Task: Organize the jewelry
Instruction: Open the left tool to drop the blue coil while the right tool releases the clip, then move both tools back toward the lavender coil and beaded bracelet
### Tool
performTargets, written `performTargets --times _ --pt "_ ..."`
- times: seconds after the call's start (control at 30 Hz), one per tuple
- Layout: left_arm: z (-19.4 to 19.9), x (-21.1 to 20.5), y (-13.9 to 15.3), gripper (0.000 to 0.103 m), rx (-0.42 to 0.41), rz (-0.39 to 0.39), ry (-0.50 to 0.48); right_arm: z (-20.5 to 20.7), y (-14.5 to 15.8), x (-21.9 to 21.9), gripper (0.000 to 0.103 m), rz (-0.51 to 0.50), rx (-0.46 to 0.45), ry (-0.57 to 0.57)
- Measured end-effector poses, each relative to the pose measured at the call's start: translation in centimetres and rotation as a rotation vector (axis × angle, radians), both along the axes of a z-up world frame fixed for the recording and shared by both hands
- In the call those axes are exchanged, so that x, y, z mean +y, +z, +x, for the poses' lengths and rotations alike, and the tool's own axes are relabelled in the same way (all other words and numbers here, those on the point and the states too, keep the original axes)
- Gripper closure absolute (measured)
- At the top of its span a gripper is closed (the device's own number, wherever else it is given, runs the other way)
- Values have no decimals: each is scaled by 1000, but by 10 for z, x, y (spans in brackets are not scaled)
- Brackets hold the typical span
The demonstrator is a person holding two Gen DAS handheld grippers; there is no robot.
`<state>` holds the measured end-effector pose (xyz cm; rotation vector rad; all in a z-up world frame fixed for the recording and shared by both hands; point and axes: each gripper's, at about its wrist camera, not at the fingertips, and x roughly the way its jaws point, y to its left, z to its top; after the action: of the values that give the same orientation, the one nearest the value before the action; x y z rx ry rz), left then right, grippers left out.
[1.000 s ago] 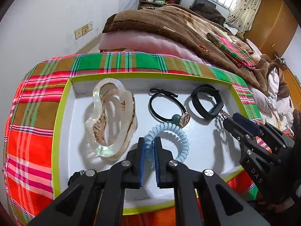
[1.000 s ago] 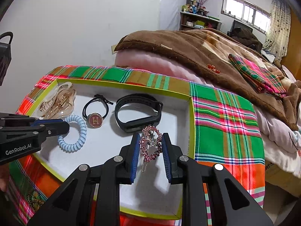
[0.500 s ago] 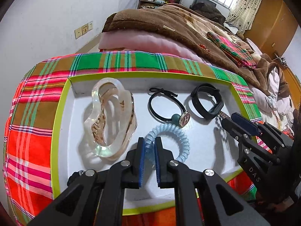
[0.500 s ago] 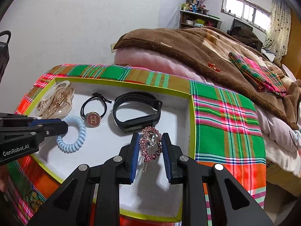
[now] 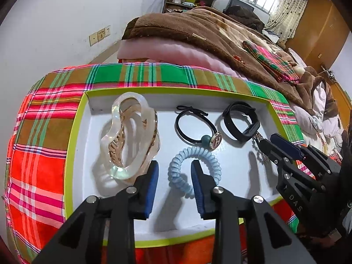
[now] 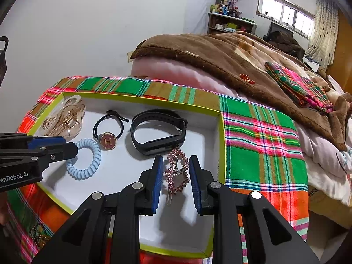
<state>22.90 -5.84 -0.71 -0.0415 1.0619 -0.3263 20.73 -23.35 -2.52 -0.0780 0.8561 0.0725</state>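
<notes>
Shallow white tray (image 5: pixel 239 180) with a yellow-green rim, holding five pieces. Far left: a large clear hair claw (image 5: pixel 129 136) with gold teeth, lying on its side. Centre: a black hair tie (image 6: pixel 107 127) with a round "H" charm, flat. Beside it, nearer the front edge: a pale blue spiral hair tie (image 5: pixel 193 169), flat. Right of centre: a black wristband (image 6: pixel 157 132), standing on edge. Before it: a pink rhinestone hair clip (image 6: pixel 177 171), lying flat on the tray floor.
</notes>
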Motion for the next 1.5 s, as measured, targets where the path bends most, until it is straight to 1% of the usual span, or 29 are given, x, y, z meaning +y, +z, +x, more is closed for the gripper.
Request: performTargets --times 0.1,0.2,0.4,0.6,0.77,0.83,0.87,0.97,1.2,1.33,1.5 --pt "-1 1 2 69 -4 -1 1 -1 2 1 77 -2 -4 -2" --pt "-2 1 4 66 -9 -1 -2 -2 3 1 73 1 -6 -1" --pt "-5 1 9 61 -17 -5 -2 -4 5 1 73 0 -12 -1" --pt "-12 1 15 59 -31 -12 -12 -11 11 1 73 7 -25 -5" --pt "-29 8 27 57 -58 -41 -20 -28 23 1 71 27 -55 3" --pt "-38 12 33 56 -70 -54 -22 -38 27 0 58 46 -64 10" --pt "-43 15 35 55 -78 -59 -18 -42 29 0 56 54 -68 12" --pt "-54 23 41 55 -91 -74 -6 -58 34 1 56 66 -81 23" --pt "-79 41 45 55 -106 -93 12 -88 36 5 56 92 -75 40" --pt "-93 49 43 55 -103 -105 21 -106 31 6 56 130 -47 63" --pt "-112 58 34 55 -83 -123 29 -124 17 7 56 140 4 84"
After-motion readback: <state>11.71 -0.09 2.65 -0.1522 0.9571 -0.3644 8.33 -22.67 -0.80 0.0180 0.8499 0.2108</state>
